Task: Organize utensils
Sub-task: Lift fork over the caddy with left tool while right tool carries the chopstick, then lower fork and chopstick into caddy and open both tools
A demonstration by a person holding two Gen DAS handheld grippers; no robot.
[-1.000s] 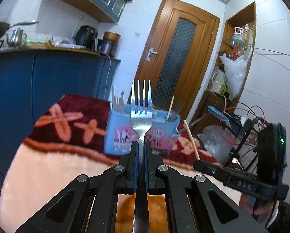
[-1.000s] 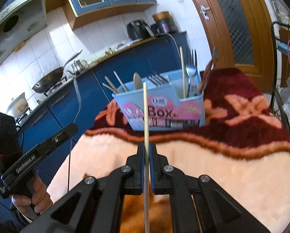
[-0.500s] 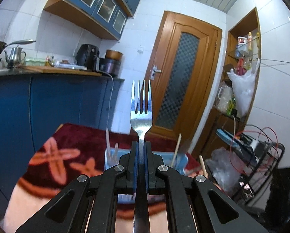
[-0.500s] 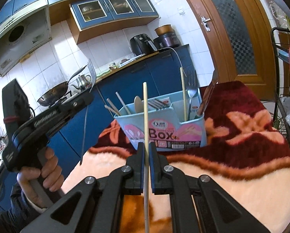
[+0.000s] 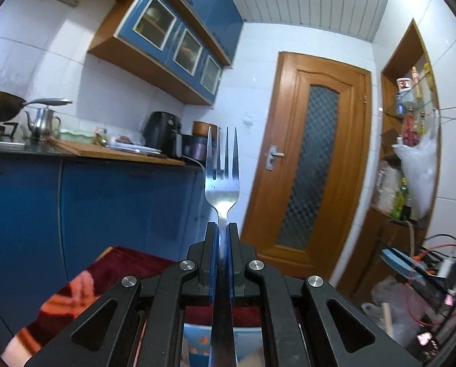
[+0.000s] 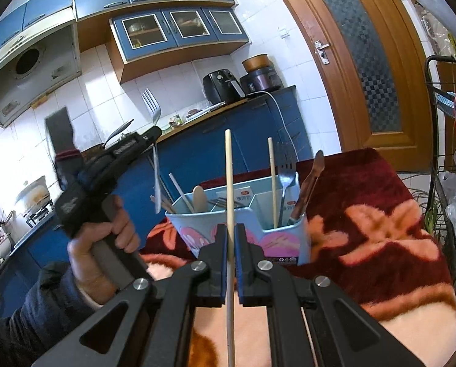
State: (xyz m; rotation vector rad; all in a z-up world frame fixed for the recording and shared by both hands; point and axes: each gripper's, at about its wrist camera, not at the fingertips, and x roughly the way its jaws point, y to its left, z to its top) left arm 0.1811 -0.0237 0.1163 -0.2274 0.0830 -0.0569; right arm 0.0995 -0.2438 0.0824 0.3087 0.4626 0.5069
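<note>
1. Your left gripper point(image 5: 223, 229) is clenching the neck of a shiny steel fork point(image 5: 222, 180), tines standing upright; seen from the right wrist, it is hanging above and to the left of the pale blue plastic utensil box point(image 6: 258, 235).
2. Your left hand point(image 6: 105, 244) is wrapping the black handle, a dark sleeve showing below it.
3. Your right gripper point(image 6: 231, 232) is pinching a slim pale wooden chopstick point(image 6: 228, 183), which is rising upright just in front of that box.
4. The box is sitting on a maroon and cream floral blanket point(image 6: 380, 244), already holding another chopstick, a fork and a spoon in its compartments.
</note>
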